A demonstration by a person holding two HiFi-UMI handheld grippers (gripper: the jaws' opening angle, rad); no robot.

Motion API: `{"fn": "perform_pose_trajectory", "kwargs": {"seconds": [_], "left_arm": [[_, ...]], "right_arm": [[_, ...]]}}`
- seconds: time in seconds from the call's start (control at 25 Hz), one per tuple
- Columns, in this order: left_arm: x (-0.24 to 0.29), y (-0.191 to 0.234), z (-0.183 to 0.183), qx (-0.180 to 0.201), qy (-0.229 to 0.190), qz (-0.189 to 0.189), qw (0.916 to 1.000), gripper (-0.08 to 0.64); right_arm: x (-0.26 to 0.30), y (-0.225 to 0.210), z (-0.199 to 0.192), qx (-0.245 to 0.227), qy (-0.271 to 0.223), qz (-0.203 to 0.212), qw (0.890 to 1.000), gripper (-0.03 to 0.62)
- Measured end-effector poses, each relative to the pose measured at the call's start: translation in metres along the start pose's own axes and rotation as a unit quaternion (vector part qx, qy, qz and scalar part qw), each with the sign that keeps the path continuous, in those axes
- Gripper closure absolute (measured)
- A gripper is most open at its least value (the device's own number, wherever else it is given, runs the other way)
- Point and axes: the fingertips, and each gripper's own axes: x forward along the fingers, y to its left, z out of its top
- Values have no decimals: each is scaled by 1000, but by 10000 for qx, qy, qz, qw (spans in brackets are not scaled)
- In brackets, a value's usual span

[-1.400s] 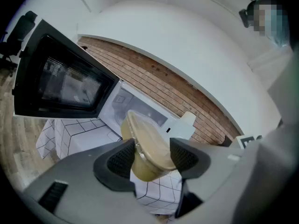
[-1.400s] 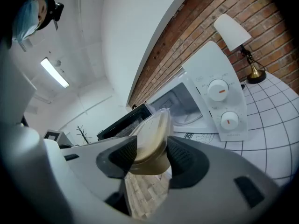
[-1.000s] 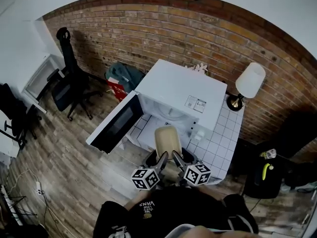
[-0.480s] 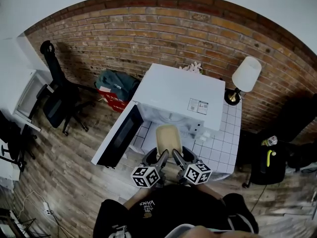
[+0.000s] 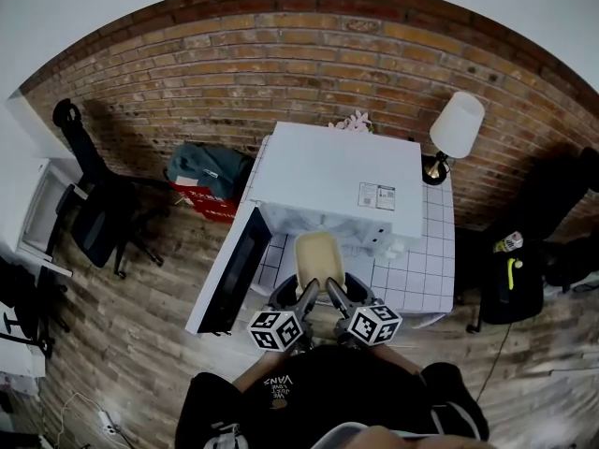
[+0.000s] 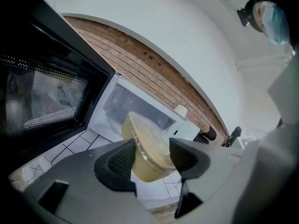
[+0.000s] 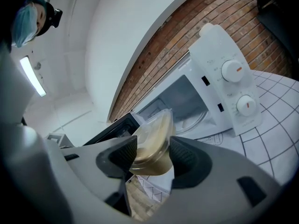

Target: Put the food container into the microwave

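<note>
The food container [image 5: 316, 255] is a tan, lidded plastic tub held level in front of the open white microwave [image 5: 337, 181]. My left gripper [image 5: 301, 299] is shut on its left side and my right gripper [image 5: 335, 299] on its right side. In the left gripper view the container [image 6: 148, 146] sits between the two black pads [image 6: 122, 160] of the left gripper [image 6: 152, 158], with the microwave cavity [image 6: 126, 107] just beyond. In the right gripper view the container [image 7: 152, 141] is clamped in the right gripper [image 7: 153, 157], in front of the cavity [image 7: 183, 101]. The microwave door [image 5: 229, 269] hangs open to the left.
The microwave stands on a white tiled table [image 5: 419, 271] with a white-shaded lamp [image 5: 457, 127] at its back right. Its control panel [image 7: 230, 88] with two knobs is right of the cavity. An office chair [image 5: 89, 215] and a bag [image 5: 206, 171] stand on the wooden floor to the left.
The view has swung to the left, so the microwave now faces me more squarely. Both grippers keep hold of the container, which is a little nearer the open cavity.
</note>
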Motion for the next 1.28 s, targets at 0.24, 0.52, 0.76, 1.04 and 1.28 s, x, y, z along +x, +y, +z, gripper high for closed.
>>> {"fn": "perform_pose_trajectory", "kwargs": {"seconds": [0.24, 0.52, 0.76, 1.04, 1.28], "left_arm": [[1, 6, 3, 117, 214, -301, 9992, 328], [-3, 12, 2, 180, 383, -549, 9976, 329], [-6, 17, -1, 197, 462, -664, 9965, 331], [-1, 17, -1, 159, 480, -662, 9965, 331], [14, 19, 5, 166, 447, -638, 9968, 331]], "right_arm": [[1, 5, -4, 105, -249, -270, 9993, 397], [1, 9, -13, 188, -456, -529, 9974, 397], [-1, 12, -20, 232, -547, -655, 9961, 397], [3, 7, -17, 226, -521, -670, 9961, 397], [12, -2, -7, 160, -483, -633, 9967, 397]]}}
